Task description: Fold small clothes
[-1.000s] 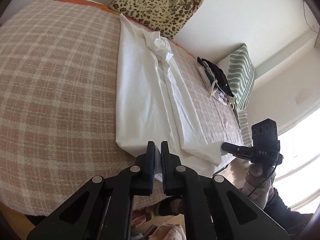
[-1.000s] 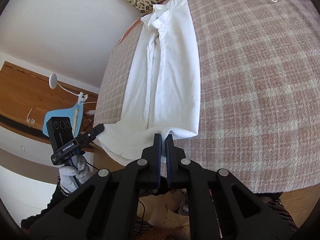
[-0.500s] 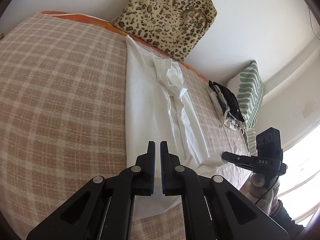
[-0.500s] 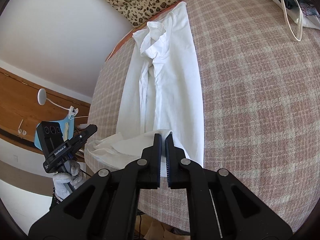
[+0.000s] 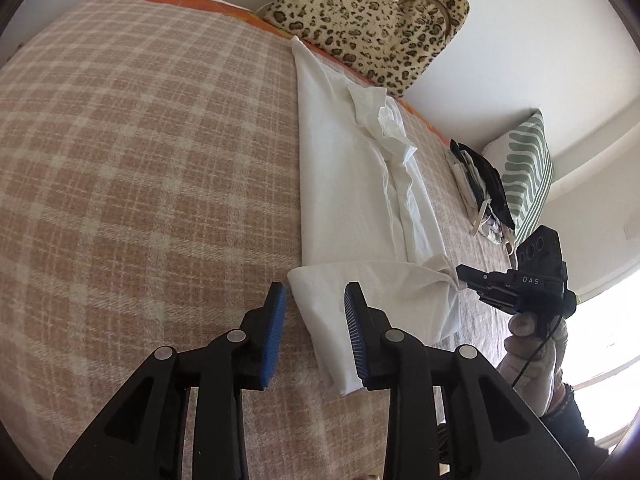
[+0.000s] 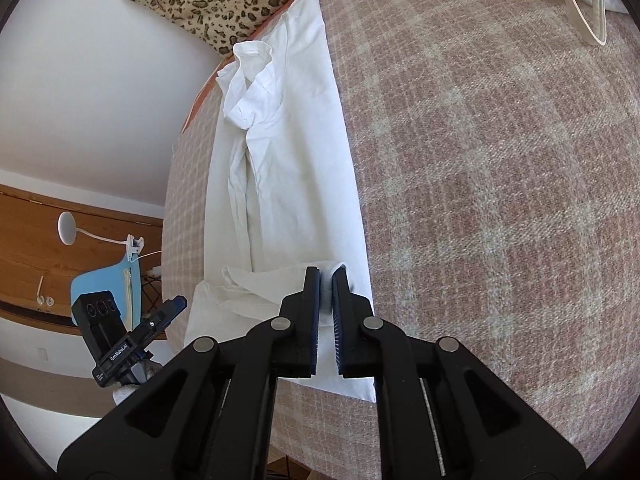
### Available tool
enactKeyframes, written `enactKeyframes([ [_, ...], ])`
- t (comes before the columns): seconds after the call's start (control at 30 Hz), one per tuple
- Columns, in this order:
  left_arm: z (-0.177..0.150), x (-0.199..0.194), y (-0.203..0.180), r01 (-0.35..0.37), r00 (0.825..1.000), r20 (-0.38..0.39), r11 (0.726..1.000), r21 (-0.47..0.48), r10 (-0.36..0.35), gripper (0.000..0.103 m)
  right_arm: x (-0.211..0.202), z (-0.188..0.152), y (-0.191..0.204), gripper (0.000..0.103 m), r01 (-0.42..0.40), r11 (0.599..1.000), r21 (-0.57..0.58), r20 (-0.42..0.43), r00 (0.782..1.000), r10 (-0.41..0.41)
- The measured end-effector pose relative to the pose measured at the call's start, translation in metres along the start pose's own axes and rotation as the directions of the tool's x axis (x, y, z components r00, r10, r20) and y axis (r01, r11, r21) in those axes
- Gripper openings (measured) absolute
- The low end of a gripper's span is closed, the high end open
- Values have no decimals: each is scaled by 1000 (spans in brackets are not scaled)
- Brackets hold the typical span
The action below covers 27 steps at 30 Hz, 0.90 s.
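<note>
Bright daylight floods both fisheye views, blowing out the window (image 5: 612, 344) at lower right of the left view. Soft shadows, sharp focus throughout; the bed (image 5: 140, 168) bulges and dark vignetting rings every corner.

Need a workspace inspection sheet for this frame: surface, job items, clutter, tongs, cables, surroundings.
Surface: plaid blanket on a bed, flat.
Job's things: white shirt, sides folded in lengthwise, hem end turned up over the body.
Clutter: leopard-print bag against the wall; dark clothes pile; striped pillow.
Tongs: left tongs open, jaws just been opening, shirt fold beneath them, not gripped. Right tongs narrowly parted, just been opening, shirt corner between them; whether it is pinched is unclear.
Cables: black cable hanging by the gloved hand.
Surroundings: white wall, clip lamp, wood panelling.
</note>
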State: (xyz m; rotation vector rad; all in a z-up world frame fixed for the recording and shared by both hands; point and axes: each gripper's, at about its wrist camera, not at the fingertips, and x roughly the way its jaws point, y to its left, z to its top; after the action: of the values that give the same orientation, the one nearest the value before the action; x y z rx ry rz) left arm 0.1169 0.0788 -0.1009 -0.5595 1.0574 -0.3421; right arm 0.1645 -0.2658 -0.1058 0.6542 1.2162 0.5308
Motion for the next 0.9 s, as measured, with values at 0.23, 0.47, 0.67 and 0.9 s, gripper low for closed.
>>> enactKeyframes([
  [0.23, -11, -1, 8, 43, 999, -18, 997, -61, -45, 29, -46, -11, -6, 44, -27, 998, -56, 139, 990, 34],
  [0.47, -15, 0, 11, 59, 998, -11, 991, -118, -61, 35, -23, -19, 29, 44, 108, 959, -261, 151, 986, -70],
  [0.67, -16, 2, 12, 72, 997, -15, 991, -115, -74, 36, 2, -19, 51, 44, 195, 912, -362, 150, 977, -149],
  [0.9, -11, 9, 3, 79, 997, -3, 995, -61, -79, 33, 15, -21, 53, 44, 217, 900, -379, 138, 975, -177],
])
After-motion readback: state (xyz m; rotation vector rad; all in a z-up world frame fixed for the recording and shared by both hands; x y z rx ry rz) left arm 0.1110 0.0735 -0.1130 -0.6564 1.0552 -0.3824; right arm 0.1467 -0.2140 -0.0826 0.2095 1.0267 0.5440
